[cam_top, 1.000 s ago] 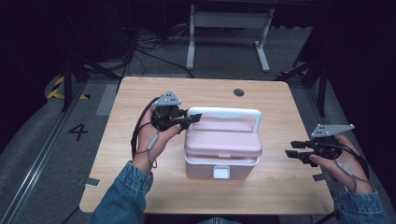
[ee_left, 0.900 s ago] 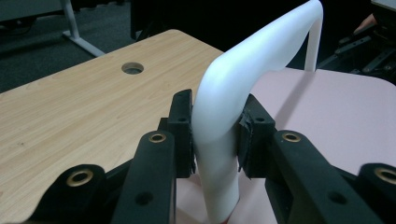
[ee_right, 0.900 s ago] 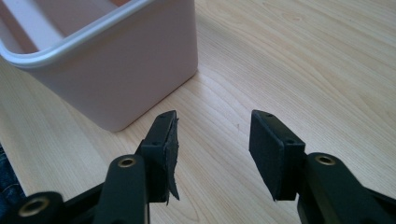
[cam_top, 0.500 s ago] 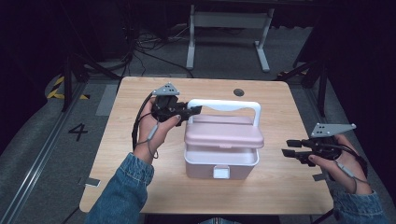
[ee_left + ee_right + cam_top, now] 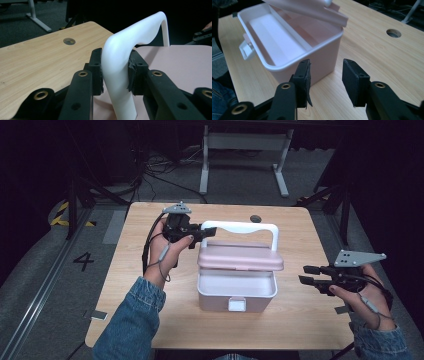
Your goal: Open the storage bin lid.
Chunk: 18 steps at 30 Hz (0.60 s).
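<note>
Lid of the pink box at tabletop centre is already partly raised, front edge up and the inside showing empty, latch undone. Left tool at 10 o'clock of the box is clenched on the white handle and lifts by it. Right tool at 3 o'clock, apart from the box, has its jaws parted with nothing between, just been closing a bit; left to do: swing the lid fully back.
</note>
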Motion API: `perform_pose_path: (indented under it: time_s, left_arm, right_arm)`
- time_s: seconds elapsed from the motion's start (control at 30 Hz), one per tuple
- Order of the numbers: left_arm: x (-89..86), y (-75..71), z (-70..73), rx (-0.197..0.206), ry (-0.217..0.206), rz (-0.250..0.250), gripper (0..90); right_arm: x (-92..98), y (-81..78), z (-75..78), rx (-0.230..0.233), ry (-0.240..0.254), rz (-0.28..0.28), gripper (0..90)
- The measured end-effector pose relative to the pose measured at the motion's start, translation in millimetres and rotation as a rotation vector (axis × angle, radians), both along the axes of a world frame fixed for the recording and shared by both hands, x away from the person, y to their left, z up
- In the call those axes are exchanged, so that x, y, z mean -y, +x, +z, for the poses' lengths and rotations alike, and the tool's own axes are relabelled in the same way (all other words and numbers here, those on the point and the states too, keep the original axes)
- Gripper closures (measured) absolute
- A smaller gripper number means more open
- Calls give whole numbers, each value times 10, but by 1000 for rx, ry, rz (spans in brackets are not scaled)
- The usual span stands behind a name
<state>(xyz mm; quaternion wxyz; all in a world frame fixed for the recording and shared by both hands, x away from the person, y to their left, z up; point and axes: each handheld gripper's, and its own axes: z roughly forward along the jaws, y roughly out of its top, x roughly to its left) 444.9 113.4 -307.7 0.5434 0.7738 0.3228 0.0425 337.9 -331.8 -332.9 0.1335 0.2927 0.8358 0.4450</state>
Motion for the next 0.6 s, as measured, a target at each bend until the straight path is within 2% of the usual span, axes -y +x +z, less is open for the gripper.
perform_pose_path:
  time_s: [0.2,0.33,0.47,0.53,0.6]
  left_arm:
    - [5,39,16,-13,-3,3,694]
    - [3,82,27,-13,-10,6,693]
    - [6,106,44,-19,-12,15,691]
    - [10,116,48,-9,-10,22,691]
    - [11,121,46,-7,-13,23,690]
  right_arm:
    - [-82,-21,50,37,22,-4,600]
    - [-145,-27,90,54,62,-2,614]
    - [-193,-8,93,82,93,-31,653]
    - [-205,4,91,94,102,-47,678]
    - [-213,8,90,93,118,-52,694]
